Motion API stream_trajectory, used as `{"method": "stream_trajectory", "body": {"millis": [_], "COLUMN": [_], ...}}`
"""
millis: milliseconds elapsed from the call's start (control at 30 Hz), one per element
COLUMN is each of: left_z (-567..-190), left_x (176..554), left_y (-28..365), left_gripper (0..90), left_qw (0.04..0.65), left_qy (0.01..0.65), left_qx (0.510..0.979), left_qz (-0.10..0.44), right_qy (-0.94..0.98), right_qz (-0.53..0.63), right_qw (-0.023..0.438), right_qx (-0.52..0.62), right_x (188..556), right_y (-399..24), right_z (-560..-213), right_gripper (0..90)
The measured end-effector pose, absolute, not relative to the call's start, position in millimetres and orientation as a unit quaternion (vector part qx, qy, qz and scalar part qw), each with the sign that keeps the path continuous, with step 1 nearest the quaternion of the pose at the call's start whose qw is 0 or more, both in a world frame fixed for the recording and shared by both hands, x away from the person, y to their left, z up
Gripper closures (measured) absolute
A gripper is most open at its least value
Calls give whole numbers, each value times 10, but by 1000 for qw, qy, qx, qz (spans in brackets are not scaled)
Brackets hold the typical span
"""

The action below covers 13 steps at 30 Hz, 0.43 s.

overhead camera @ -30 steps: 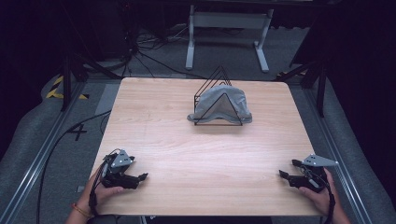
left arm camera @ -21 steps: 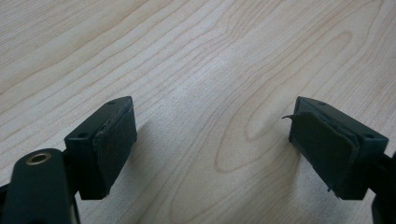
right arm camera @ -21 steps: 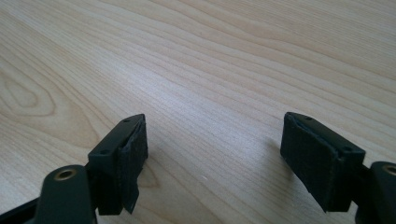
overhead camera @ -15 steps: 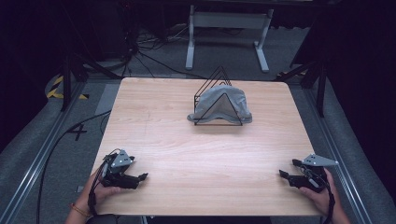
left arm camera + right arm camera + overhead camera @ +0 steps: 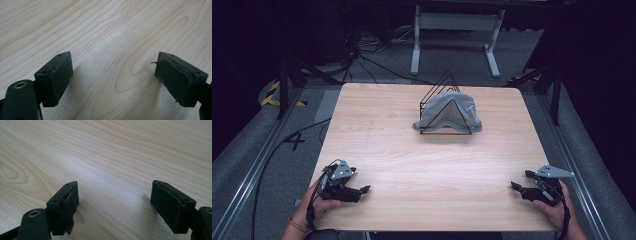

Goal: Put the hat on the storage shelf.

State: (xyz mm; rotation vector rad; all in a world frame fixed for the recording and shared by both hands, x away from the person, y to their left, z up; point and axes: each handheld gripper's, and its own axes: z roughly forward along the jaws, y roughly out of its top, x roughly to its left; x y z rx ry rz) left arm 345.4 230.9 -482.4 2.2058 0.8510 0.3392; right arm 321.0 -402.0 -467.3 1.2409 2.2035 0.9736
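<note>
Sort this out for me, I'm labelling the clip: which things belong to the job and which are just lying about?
Job:
- grey cloth draped over the black wire rack
- left gripper, fingers apart
- right gripper, fingers apart
- wooden table

Lying about:
- white frame on the floor beyond the table
- loose cables on the floor

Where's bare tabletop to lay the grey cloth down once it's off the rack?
The wide strip between the left gripper and right gripper, in front of the wire rack, is bare wood. So are the table patches on either side of the rack. The grey cloth draped over the rack crowds only the far middle.
</note>
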Motion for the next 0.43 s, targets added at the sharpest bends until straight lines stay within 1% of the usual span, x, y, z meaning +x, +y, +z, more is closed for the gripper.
{"method": "stream_trajectory", "body": {"millis": [433], "left_z": [-4819], "left_x": [3464], "left_y": [2308], "left_gripper": [145], "left_qw": [364], "left_qy": [330], "left_qx": [861], "left_qz": [132], "right_qy": [796], "right_qz": [349], "right_qw": [215], "right_qx": [446], "right_x": [3212], "right_y": [-4024], "right_z": [-4671], "right_gripper": [228]}}
